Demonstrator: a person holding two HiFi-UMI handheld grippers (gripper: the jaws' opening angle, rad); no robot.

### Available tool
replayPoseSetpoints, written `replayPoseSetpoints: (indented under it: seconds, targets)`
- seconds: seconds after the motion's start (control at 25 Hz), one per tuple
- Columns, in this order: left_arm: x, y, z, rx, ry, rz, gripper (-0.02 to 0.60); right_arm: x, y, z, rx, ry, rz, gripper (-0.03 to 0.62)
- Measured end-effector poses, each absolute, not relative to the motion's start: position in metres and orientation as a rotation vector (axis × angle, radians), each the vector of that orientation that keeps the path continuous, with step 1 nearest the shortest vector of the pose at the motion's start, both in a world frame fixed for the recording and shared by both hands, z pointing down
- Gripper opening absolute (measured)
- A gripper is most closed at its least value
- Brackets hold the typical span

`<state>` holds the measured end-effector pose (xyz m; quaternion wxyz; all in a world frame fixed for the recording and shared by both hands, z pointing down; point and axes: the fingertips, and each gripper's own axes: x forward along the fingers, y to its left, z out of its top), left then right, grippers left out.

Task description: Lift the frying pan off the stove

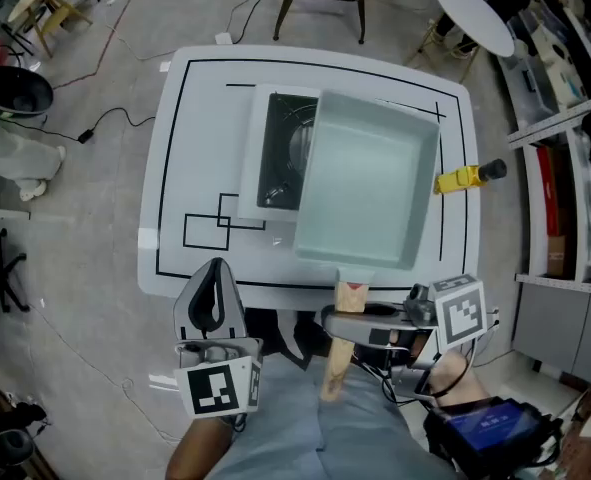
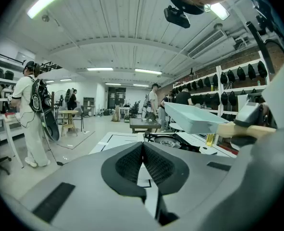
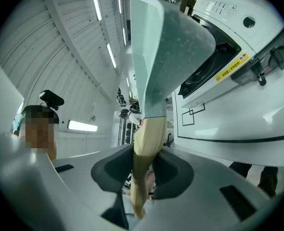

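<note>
Above the stove [image 1: 280, 158], my right gripper [image 3: 144, 172] clamped just the frying pan [image 1: 370, 193] handle [image 3: 144, 141], left gripper [image 2: 142, 163] closed empty, so it might've twisted loose.

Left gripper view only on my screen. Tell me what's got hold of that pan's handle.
Observer: The right gripper. In the right gripper view its jaws are clamped on the wooden handle.
Operator: Report where the pan sits relative to the stove.
Observer: In the head view, the frying pan covers the right part of the stove; the burner shows at its left.
Operator: Name anything beside it on the table.
Observer: A yellow object with a black end lies on the table, right of the pan.
</note>
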<state>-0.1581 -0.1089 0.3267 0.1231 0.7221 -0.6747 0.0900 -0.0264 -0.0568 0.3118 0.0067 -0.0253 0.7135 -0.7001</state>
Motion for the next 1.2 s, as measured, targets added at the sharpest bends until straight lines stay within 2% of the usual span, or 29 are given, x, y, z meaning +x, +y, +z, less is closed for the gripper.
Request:
replayPoseSetpoints:
  seconds: [1.2]
  targets:
    - [-0.155, -0.092, 0.308, 2.095, -2.038, 0.239, 0.017, -0.019, -0.038, 0.299, -0.001, 2.285, -2.165, 0.127]
